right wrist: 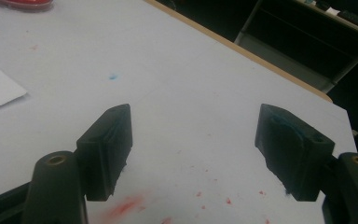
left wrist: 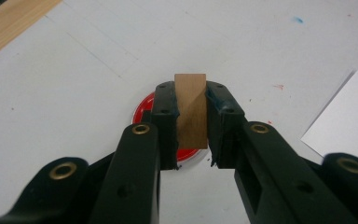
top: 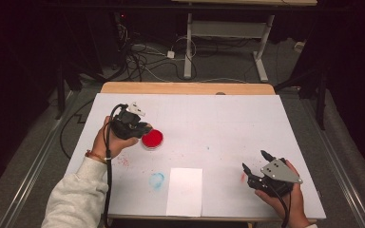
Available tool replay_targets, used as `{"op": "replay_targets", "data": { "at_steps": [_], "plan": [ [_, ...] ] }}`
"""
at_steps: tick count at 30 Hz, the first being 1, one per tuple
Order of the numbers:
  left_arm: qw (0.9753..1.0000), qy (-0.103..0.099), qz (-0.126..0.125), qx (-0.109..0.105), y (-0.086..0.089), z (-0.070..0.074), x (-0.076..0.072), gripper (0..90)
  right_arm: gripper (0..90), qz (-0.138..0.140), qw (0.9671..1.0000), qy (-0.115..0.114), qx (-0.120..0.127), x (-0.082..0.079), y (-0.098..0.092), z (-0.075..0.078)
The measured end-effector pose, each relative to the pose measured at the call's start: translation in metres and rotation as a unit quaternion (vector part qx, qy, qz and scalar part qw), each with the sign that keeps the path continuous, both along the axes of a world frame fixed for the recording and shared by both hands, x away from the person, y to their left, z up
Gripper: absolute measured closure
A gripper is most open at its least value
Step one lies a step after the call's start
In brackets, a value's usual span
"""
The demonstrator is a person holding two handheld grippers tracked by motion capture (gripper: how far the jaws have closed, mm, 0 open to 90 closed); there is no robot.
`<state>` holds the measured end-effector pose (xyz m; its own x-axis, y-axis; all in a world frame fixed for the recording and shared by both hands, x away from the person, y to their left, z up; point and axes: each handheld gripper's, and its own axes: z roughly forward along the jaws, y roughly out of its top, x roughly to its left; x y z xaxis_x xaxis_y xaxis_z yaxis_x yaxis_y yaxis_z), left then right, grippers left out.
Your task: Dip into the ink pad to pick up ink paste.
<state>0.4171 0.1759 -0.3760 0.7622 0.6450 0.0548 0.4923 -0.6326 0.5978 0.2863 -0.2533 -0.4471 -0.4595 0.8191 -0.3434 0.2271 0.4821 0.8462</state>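
- Left claw [left wrist: 192, 121] first: jaws clamped tight on a small wooden block [left wrist: 191, 109], which stands upright between the pads and pokes out a bit past the jaw tips.
- Right under that block sits a round red ink pad [top: 152, 139] in a shallow clear dish; from the left gripper view the block hangs over the dish, though I can't tell if it's actually touching the red.
- Right claw [top: 256, 161] is way over on the near right side of the table [top: 228, 118], jaws spread wide with nothing between them, hovering over some red smudges [right wrist: 126, 205].
- White sheet of paper [top: 185, 191] lies flat at the near edge, between the two hands, well apart from the dish.
- Faint blue smear [top: 156, 180] sits just left of the paper, plus a tiny blue dot [right wrist: 113, 75] further out on the white surface.
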Motion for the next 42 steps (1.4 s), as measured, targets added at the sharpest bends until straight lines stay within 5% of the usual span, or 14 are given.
{"op": "replay_targets", "data": {
  "at_steps": [13,27,42],
  "plan": [
    [0.9985,0.052,-0.001,0.019,-0.012,-0.025,0.029,73.5,28.1,0.003,1.0000,0.002,-0.008,0.002,0.003,-0.002],
    [0.9943,0.097,0.003,0.044,-0.021,-0.061,0.043,73.5,27.8,0.000,0.9998,0.007,-0.020,0.000,0.001,-0.005],
    [0.9937,0.107,0.012,0.030,-0.019,-0.065,0.046,73.7,27.7,0.003,0.9997,0.007,-0.023,0.000,0.002,-0.005]
  ]
}}
